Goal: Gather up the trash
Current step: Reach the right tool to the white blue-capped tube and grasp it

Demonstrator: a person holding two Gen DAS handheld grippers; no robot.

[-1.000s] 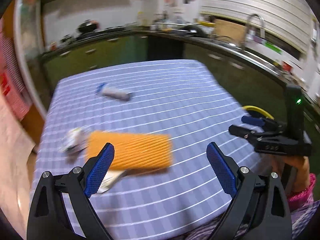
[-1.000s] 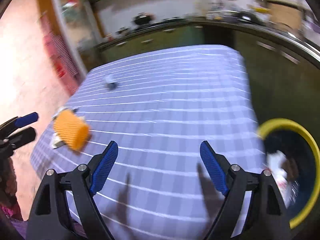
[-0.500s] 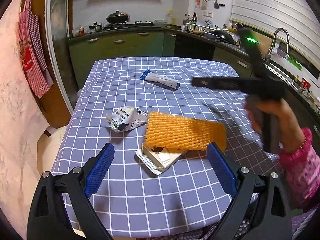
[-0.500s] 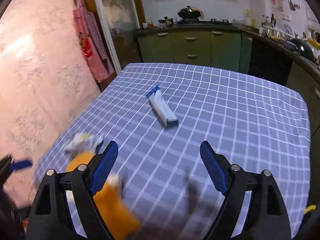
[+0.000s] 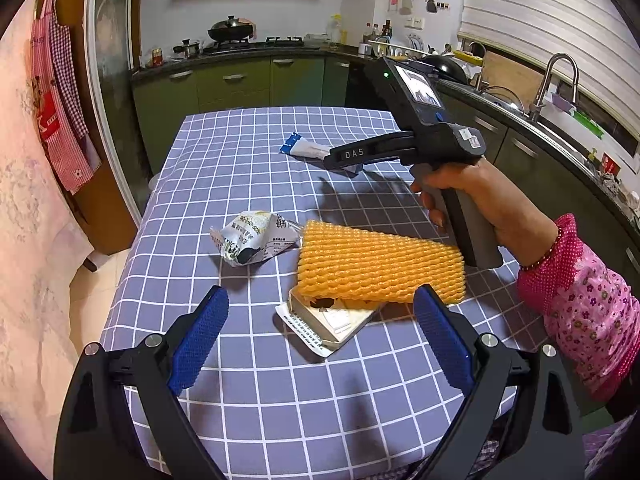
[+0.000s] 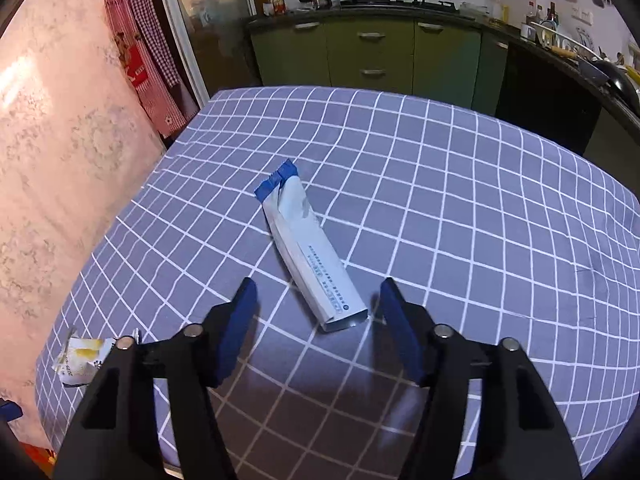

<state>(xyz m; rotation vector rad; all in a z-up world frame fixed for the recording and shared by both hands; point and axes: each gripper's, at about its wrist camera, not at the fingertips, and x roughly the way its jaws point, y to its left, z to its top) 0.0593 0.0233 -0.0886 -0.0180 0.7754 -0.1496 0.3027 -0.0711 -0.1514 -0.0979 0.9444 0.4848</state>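
A long white wrapper with a blue end [image 6: 308, 248] lies on the checked tablecloth; it also shows in the left wrist view [image 5: 306, 148]. My right gripper [image 6: 320, 328] is open, its near end between the fingers, just above the cloth. My left gripper [image 5: 320, 344] is open and empty, low over the near table edge. In front of it lie an orange foam net [image 5: 376, 268], a flattened white carton [image 5: 332, 322] partly under the net, and a crumpled white wrapper [image 5: 252, 238], also seen in the right wrist view [image 6: 80, 360].
The table [image 5: 240, 136] has a blue checked cloth. The right hand-held gripper body [image 5: 432, 136] and a pink-sleeved arm [image 5: 576, 292] reach across from the right. Green kitchen cabinets [image 5: 248, 84] and a sink counter [image 5: 540, 116] surround the table; aprons [image 5: 60, 80] hang at left.
The right gripper has swung from the yellow bin beside the table over to the blue-ended wrapper and dropped close to it. The left gripper has turned to face the orange net and carton.
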